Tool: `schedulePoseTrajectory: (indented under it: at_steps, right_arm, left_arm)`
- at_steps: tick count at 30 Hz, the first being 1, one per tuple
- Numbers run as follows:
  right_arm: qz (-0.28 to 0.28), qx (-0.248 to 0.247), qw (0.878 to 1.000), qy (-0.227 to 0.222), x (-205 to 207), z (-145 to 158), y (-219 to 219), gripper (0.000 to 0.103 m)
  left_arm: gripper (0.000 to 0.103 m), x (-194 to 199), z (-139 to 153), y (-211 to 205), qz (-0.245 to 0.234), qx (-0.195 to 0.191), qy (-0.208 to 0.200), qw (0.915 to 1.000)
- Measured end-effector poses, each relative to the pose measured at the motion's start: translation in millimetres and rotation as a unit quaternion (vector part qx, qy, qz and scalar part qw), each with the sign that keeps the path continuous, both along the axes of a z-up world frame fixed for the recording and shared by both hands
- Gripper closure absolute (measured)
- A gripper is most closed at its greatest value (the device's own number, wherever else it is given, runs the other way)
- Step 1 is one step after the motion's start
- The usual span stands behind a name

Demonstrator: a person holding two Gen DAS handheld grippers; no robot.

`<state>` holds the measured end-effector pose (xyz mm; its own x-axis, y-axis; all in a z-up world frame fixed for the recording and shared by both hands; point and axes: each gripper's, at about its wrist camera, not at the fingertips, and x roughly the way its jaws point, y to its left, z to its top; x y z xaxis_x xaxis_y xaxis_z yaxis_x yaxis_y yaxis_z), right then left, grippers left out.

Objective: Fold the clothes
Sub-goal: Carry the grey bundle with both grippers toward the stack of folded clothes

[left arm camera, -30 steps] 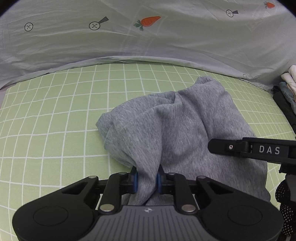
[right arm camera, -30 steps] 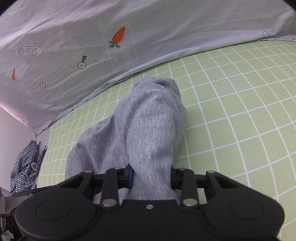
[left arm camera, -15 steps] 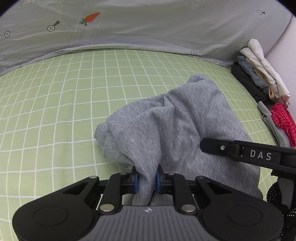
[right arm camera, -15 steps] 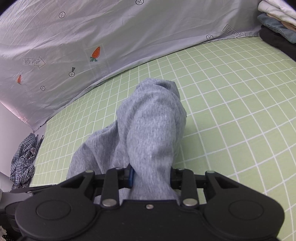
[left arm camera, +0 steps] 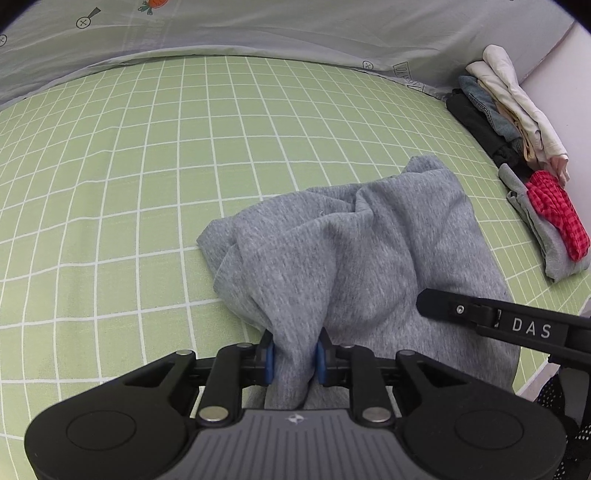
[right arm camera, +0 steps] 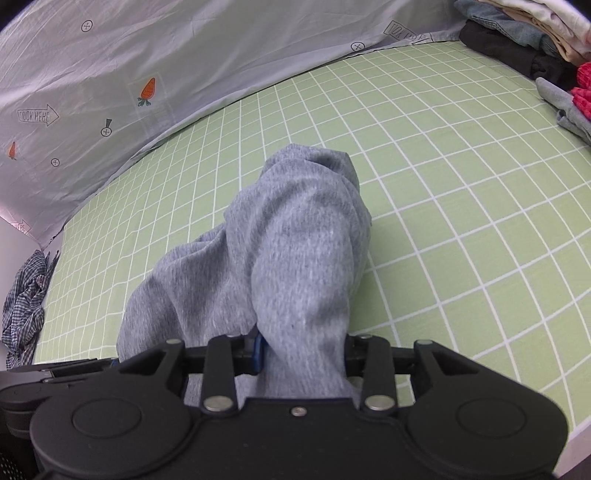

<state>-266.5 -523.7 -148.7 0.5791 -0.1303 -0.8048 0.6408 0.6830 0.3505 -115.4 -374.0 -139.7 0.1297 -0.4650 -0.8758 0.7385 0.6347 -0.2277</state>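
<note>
In the left wrist view, a green sheet with a white grid [left arm camera: 129,192] covers the bed, and a pale grey printed cloth with carrots and small crossed circles [left arm camera: 258,26] lies along its far edge. Near the middle, a grey knit garment [left arm camera: 369,251] sits rumpled on the green sheet, its near edge bunched up and drawn into the left gripper [left arm camera: 294,360]. The blue pads [left arm camera: 269,360] press on a thick fold of the grey fabric from both sides; the jaws have just been opening a little, yet the fold is clamped between them. To the right, a black arm of the right gripper marked "DAS" [left arm camera: 517,325] reaches over the garment. Farther right, by the wall, a stack of folded clothes [left arm camera: 509,110] stands, with a red checked piece [left arm camera: 554,210] lying on grey cloth just in front of it.

In the right wrist view, a crumpled blue checked shirt [right arm camera: 26,299] lies at the far left edge of the bed. The grey garment rises in a thick hump in the centre, and the right gripper [right arm camera: 301,354] has its jaws clamped on a wide bundle of it, having just eased open slightly. The folded stack shows at the upper right corner.
</note>
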Motion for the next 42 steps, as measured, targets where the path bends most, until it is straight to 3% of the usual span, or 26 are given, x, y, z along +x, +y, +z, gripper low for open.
schedulePoseTrajectory:
  at_steps: [4, 6, 10, 13, 15, 20, 25, 32, 37, 42]
  right_arm:
    - [0.005, -0.003, 1.0, 0.018, 6, -3, 1, 0.057]
    - [0.008, -0.004, 1.0, 0.027, 8, -4, 1, 0.053]
    - [0.0, -0.004, 0.999, 0.036, 9, -9, -1, 0.052]
    - [-0.007, -0.001, 0.999, 0.036, 8, -12, -3, 0.053]
    - [-0.005, -0.001, 1.0, 0.03, 8, -11, -4, 0.065]
    - [-0.012, -0.02, 0.999, 0.026, 2, 2, -7, 0.074]
    - [-0.044, -0.018, 0.999, 0.009, -18, 12, -32, 0.075]
    - [-0.063, -0.026, 0.997, -0.031, -60, 23, -92, 0.075]
    - [-0.031, -0.039, 0.997, -0.058, -94, 42, -158, 0.075]
    - [-0.005, -0.055, 0.995, -0.079, -140, 71, -232, 0.075]
  left_arm:
    - [0.065, 11, -4, 2, -0.005, 0.017, -0.006, 0.9998]
    - [0.058, 21, -9, 5, -0.002, 0.014, 0.011, 0.9998]
    - [0.057, 37, -19, 10, 0.005, 0.001, 0.053, 0.9986]
    - [0.071, 42, -20, 7, -0.006, -0.014, 0.071, 0.9974]
    - [0.082, 44, -18, 1, -0.011, -0.014, 0.077, 0.9969]
    - [0.086, 39, 0, -20, -0.039, -0.026, 0.059, 0.9972]
    - [0.087, 28, 11, -47, -0.049, -0.054, 0.066, 0.9951]
    - [0.087, -15, 31, -110, -0.058, -0.095, 0.035, 0.9932]
    - [0.087, -65, 52, -167, -0.013, -0.125, 0.031, 0.9916]
    - [0.087, -120, 79, -230, -0.003, -0.16, 0.02, 0.987]
